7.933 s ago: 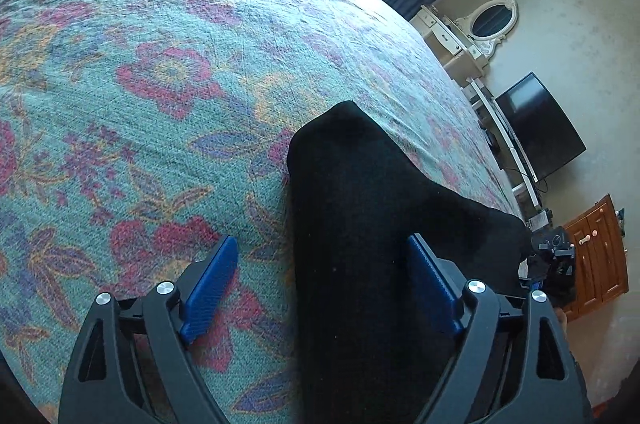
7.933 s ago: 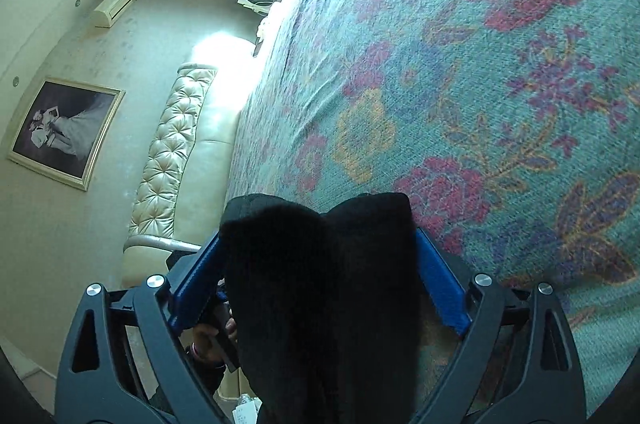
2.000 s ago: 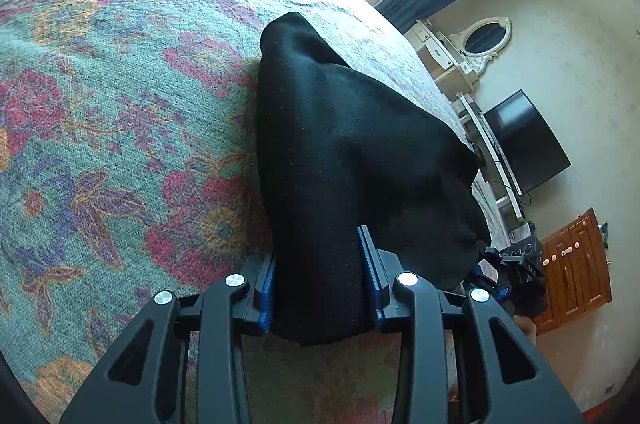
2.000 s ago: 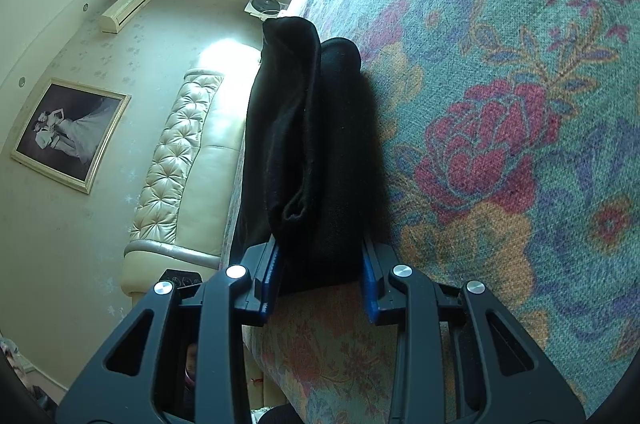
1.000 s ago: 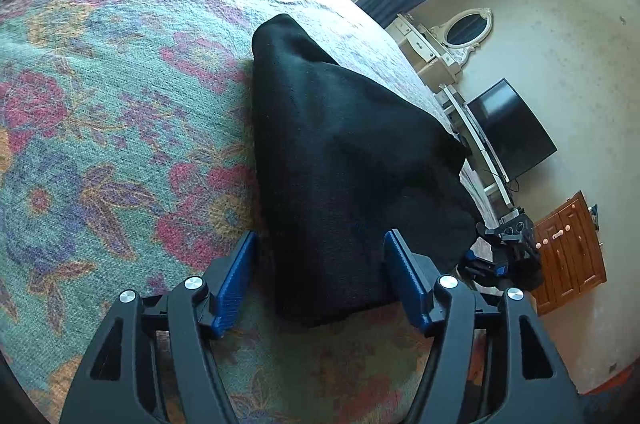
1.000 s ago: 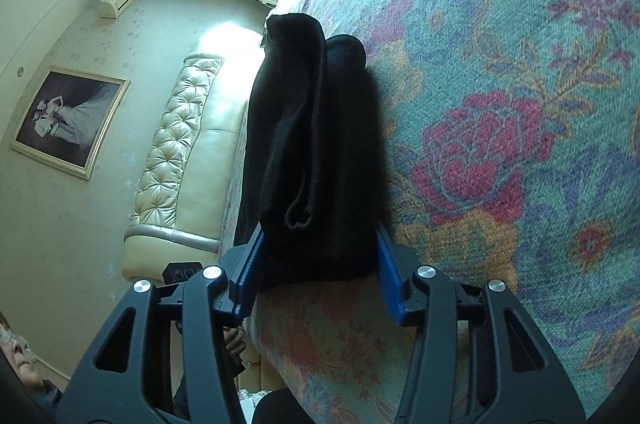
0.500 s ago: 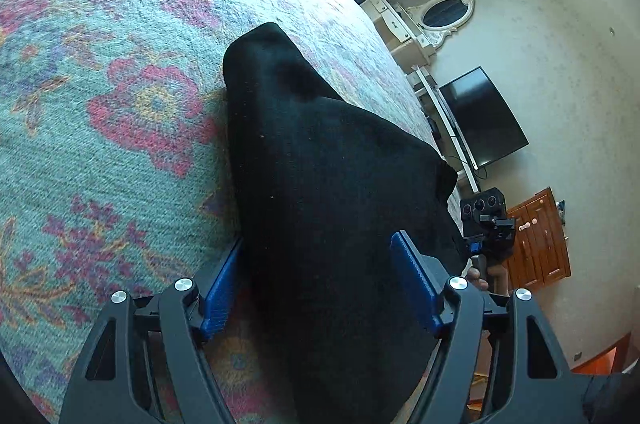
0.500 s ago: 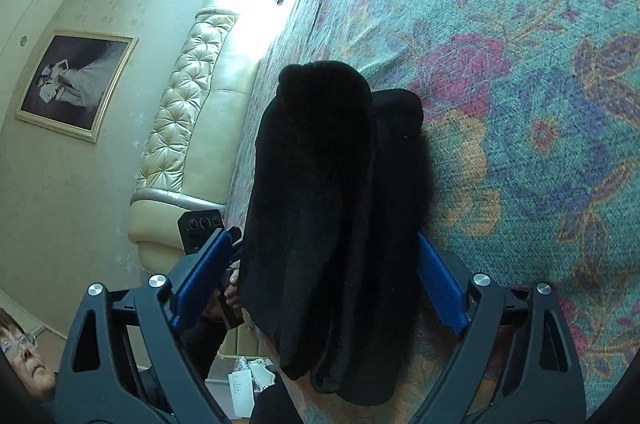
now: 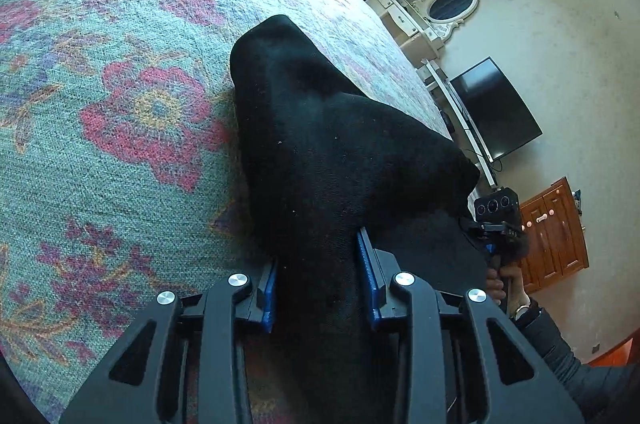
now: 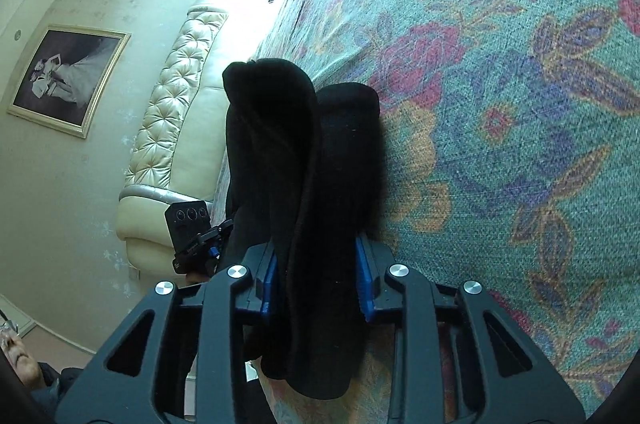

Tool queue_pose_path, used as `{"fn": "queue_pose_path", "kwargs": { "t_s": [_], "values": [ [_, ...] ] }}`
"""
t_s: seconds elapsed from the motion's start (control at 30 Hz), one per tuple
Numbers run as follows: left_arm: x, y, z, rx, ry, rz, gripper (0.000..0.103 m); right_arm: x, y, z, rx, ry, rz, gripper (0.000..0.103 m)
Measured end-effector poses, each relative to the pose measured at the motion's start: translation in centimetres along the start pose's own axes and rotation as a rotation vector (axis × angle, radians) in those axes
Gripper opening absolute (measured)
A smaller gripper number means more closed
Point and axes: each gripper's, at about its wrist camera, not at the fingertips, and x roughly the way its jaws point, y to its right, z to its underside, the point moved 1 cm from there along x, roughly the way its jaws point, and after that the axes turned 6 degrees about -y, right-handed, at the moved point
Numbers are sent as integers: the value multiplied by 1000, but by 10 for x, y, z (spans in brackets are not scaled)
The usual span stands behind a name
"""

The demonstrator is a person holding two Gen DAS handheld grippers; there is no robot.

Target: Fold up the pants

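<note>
Left tool (image 9: pixel 322 282) just closed — clamping cloth, right tool (image 10: pixel 316 274) likewise, both angled down

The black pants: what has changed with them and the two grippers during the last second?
Both grippers moved forward along the black pants and their jaws have just closed: left gripper and right gripper now clamp them. The pants stayed folded on the floral bedspread.

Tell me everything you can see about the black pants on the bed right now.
The black pants are a dark, matte, knit-looking fabric, folded into a thick layered bundle lying on the floral bedspread near its edge. The far end is rounded; the right wrist view shows two stacked folds. The left gripper and right gripper have just closed, and their blue pads now press on the near ends.
</note>
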Motion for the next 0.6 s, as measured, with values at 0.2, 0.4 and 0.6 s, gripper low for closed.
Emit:
{"fn": "queue_pose_path", "kwargs": {
  "t_s": [0.2,0.4,0.6],
  "values": [
    [-17,3,-6,56,34,24,66,-17,-1,-14,-24,51,-31,52],
    [-11,-8,-34,-11,57,63,68,-6,-4,-50,-18,62,-58,72],
    [10,-5,-63,-3,9,22,74,5,-10,-73,-9,24,-57,85]
  ]
}}
